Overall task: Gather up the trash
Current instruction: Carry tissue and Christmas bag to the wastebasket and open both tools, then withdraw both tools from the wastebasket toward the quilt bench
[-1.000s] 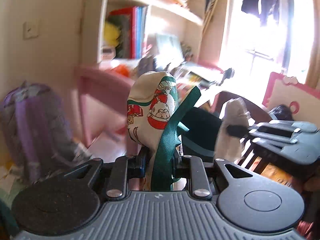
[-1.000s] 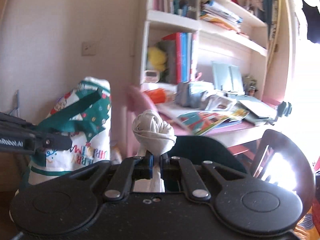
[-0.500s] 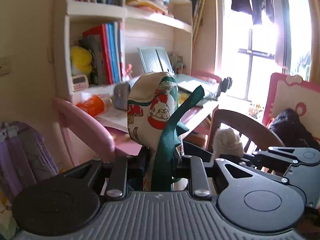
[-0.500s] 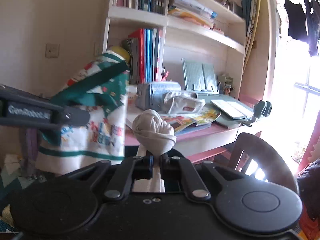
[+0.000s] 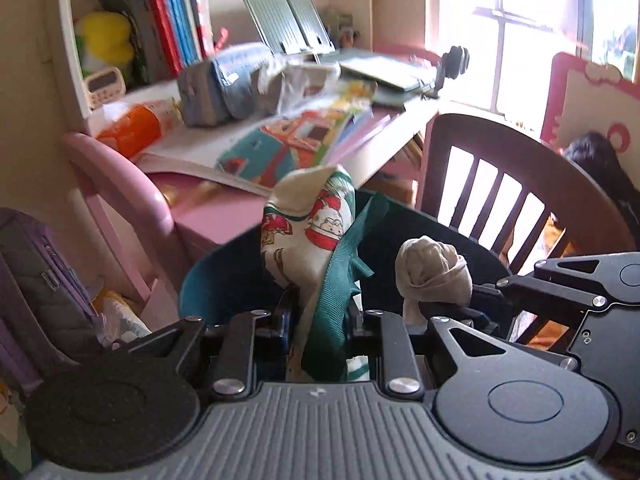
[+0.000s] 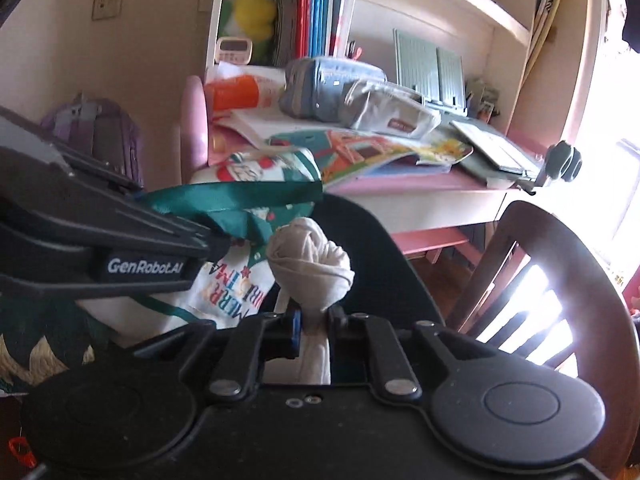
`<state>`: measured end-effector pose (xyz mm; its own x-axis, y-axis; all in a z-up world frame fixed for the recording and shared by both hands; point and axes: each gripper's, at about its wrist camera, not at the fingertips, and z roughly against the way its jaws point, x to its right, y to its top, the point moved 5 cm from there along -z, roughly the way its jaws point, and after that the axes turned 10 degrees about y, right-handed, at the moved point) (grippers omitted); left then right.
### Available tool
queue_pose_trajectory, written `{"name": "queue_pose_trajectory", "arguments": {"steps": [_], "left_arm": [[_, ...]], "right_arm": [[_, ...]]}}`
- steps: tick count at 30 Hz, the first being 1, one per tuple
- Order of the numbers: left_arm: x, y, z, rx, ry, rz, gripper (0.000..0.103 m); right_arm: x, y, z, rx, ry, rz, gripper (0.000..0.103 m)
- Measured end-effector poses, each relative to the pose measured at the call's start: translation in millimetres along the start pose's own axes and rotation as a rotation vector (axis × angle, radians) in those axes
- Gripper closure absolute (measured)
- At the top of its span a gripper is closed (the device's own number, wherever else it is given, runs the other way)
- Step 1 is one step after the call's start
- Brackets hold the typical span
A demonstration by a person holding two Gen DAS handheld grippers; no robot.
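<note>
Grippers have swung from facing the wall to hang over the dark bin (image 5: 224, 276). The left gripper (image 5: 318, 320) pinches the Christmas tote bag (image 5: 308, 236) by its green strap; the right gripper (image 6: 314, 322) clamps a knotted cloth bundle (image 6: 310, 262). Dropping the bundle into bag or bin looks close. The wooden chair (image 6: 560, 280) crowds the right and the pink desk (image 5: 208, 208) is just behind, so free room lies straight down.
</note>
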<state>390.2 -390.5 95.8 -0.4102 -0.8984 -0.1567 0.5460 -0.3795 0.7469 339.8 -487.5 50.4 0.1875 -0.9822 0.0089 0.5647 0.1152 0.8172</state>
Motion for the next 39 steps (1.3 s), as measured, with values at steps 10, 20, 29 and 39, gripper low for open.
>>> {"name": "queue_pose_trajectory", "arguments": {"steps": [10, 20, 29, 39], "left_arm": [[11, -9, -26, -0.094, 0.014, -0.028, 0.077], [-5, -13, -6, -0.066, 0.015, 0.047, 0.04], [-25, -27, 31, -0.027, 0.027, 0.05, 0.031], [-59, -54, 80, 0.003, 0.041, 0.085, 0.024]], "right_arm": [[9, -8, -3, -0.018, -0.004, -0.028, 0.072], [7, -8, 15, 0.016, -0.01, -0.051, 0.058], [-13, -6, 40, 0.033, 0.001, -0.032, 0.05], [-51, -5, 74, 0.057, 0.036, 0.006, 0.045]]}}
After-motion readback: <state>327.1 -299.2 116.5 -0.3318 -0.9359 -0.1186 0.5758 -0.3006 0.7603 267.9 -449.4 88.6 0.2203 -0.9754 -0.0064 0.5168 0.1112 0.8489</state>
